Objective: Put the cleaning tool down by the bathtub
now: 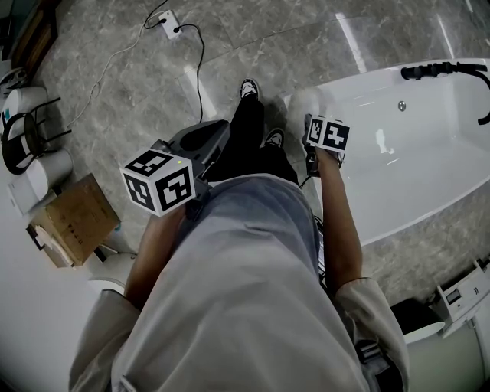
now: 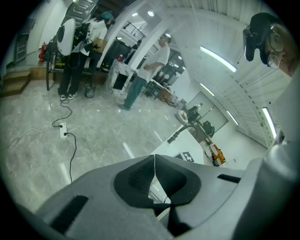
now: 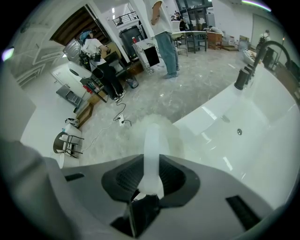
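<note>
The white bathtub (image 1: 429, 180) fills the right side of the head view. My right gripper (image 1: 315, 126) hovers at its left rim, shut on the white handle of the cleaning tool (image 1: 305, 99). In the right gripper view the handle (image 3: 152, 145) runs up between the jaws of the right gripper (image 3: 151, 165), and the tool's fluffy white head blurs over the floor beside the bathtub (image 3: 243, 140). My left gripper (image 1: 214, 134) is held in front of the person's legs. In its own view the left gripper (image 2: 154, 159) has its jaws touching with nothing between them.
A black faucet (image 1: 440, 70) sits on the tub's far rim. A power strip with a black cable (image 1: 170, 21) lies on the grey marble floor. A cardboard box (image 1: 76, 218) and a chair (image 1: 27, 130) stand at the left. People stand far off across the room (image 2: 140, 70).
</note>
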Action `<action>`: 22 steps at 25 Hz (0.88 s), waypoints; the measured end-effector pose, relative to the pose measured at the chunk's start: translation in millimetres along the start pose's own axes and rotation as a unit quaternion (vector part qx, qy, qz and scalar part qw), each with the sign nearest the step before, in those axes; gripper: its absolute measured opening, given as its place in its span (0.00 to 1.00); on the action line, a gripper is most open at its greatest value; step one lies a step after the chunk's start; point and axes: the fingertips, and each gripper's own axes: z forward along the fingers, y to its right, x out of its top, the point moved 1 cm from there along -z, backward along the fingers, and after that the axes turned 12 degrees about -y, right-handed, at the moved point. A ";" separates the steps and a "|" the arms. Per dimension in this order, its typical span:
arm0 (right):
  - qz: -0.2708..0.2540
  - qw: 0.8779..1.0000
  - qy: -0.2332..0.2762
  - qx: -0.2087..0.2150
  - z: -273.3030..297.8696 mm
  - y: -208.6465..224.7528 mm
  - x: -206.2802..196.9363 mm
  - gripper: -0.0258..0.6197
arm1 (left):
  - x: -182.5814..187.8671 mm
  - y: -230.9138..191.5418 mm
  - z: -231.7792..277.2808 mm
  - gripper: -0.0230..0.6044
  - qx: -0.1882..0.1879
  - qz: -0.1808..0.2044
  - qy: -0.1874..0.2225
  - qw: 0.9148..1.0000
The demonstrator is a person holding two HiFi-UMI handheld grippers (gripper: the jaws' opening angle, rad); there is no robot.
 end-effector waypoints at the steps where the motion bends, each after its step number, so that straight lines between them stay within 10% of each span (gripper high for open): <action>1: 0.002 1.000 0.000 -0.001 0.2 1.2 0.0 0.18 | -0.9 0.2 1.4 0.05 -0.002 -0.001 -0.001 1.000; 22: 0.026 1.000 -0.007 -0.008 12.1 4.0 10.3 0.18 | -3.5 -9.1 6.0 0.05 0.007 0.020 -0.022 1.000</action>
